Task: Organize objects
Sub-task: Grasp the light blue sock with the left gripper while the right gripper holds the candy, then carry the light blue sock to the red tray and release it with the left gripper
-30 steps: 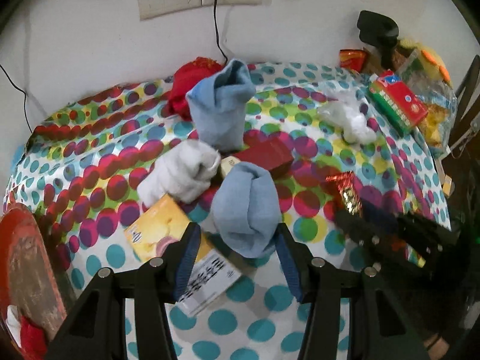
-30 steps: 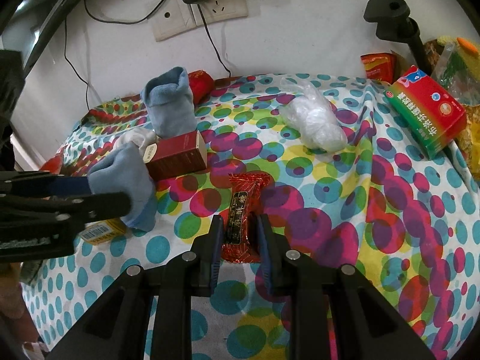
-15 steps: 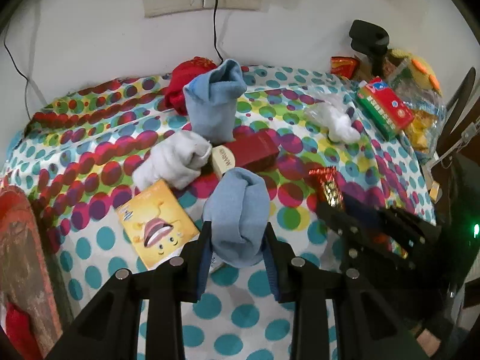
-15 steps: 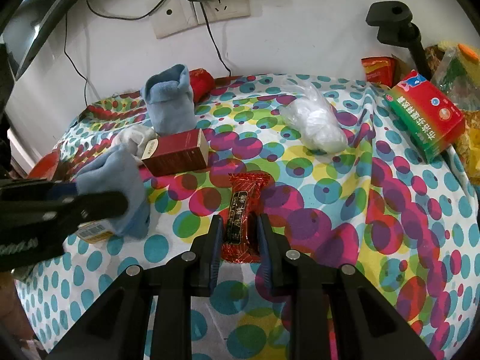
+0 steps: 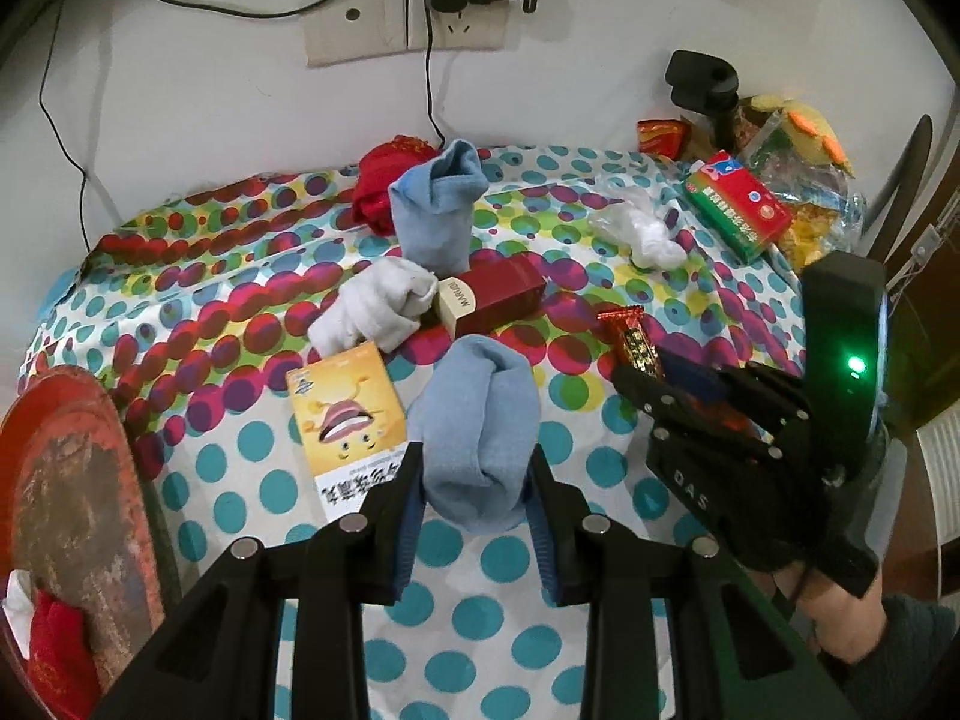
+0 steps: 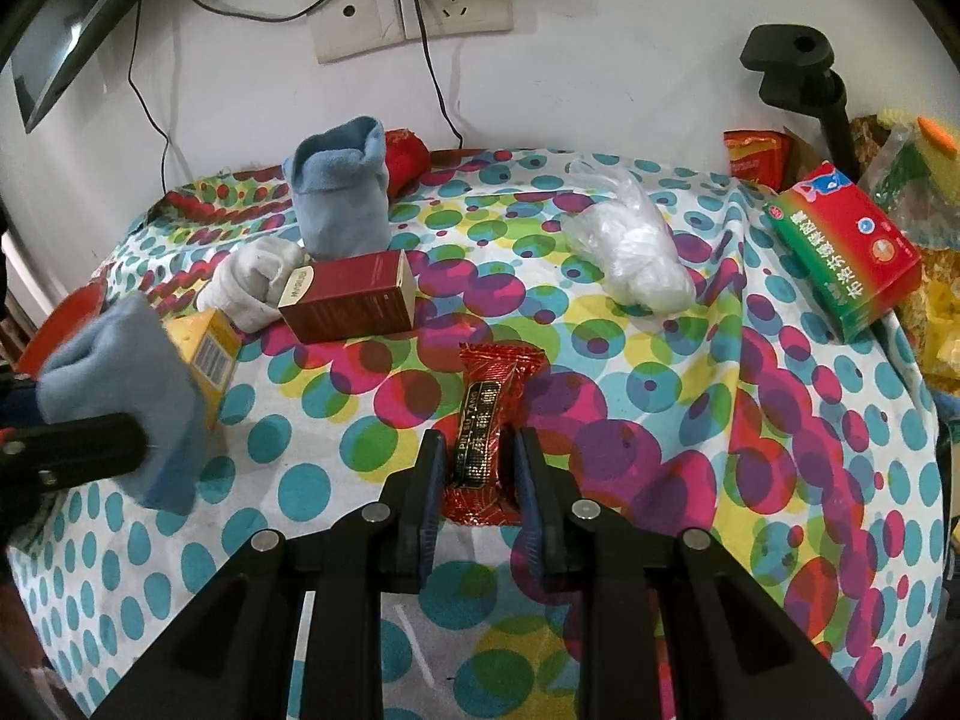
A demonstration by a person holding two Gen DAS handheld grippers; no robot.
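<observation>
Rolled pale-blue sock (image 5: 477, 420) clamped in left tool (image 5: 474, 498); red foil snack bar (image 6: 483, 438) pinched in right tool (image 6: 477, 480).

The end flap of the maroon box (image 5: 492, 298) reads "MARUBI"; the right gripper (image 5: 645, 369) carries "DAS" on its body; Chinese print on the yellow box (image 5: 348, 414), green-red box (image 6: 846, 252) and candy wrapper (image 6: 483, 420) is too small to read.

A home: polka-dot tablecloth (image 6: 690, 420), rolled socks (image 6: 342, 192), wall sockets (image 6: 414, 6).
</observation>
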